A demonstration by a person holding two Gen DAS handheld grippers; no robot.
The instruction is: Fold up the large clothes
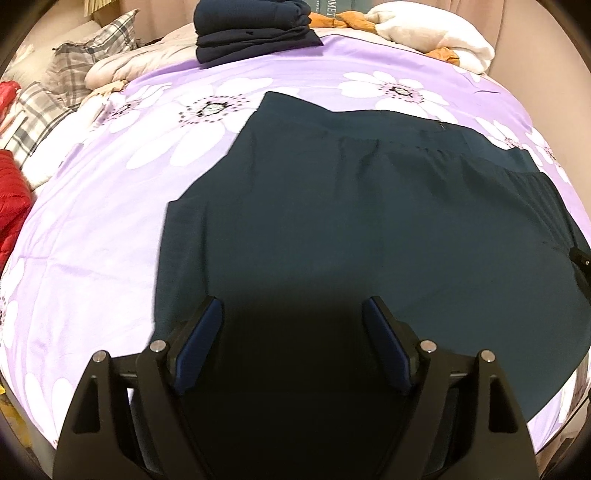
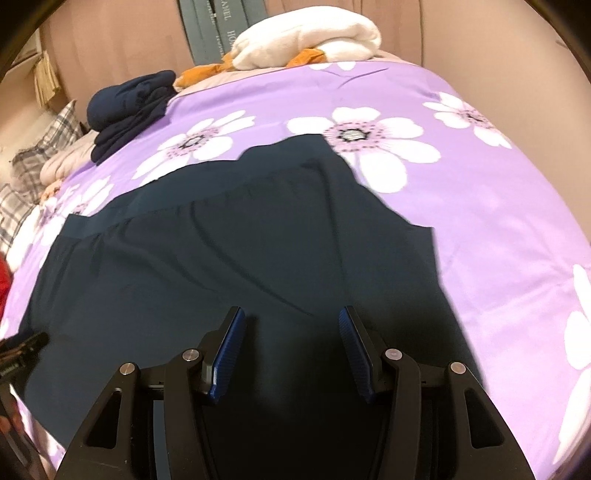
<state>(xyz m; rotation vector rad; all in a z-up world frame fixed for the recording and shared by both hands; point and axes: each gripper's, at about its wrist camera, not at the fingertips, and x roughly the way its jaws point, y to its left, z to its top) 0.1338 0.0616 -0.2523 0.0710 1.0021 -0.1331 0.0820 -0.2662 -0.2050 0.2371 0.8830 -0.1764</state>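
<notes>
Garment lies flat; left gripper and right gripper gape (both empty).

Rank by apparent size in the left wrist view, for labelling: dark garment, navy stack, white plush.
1. Dark garment, by far the largest.
2. Navy stack and white plush look alike; both far off and partly cropped, so unranked.

A large dark teal garment lies spread flat on the purple flowered bedspread, its gathered waistband toward the far side, a few soft creases running across the cloth; a pile of folded navy clothes sits at the bedspread's far edge, well apart from it
</notes>
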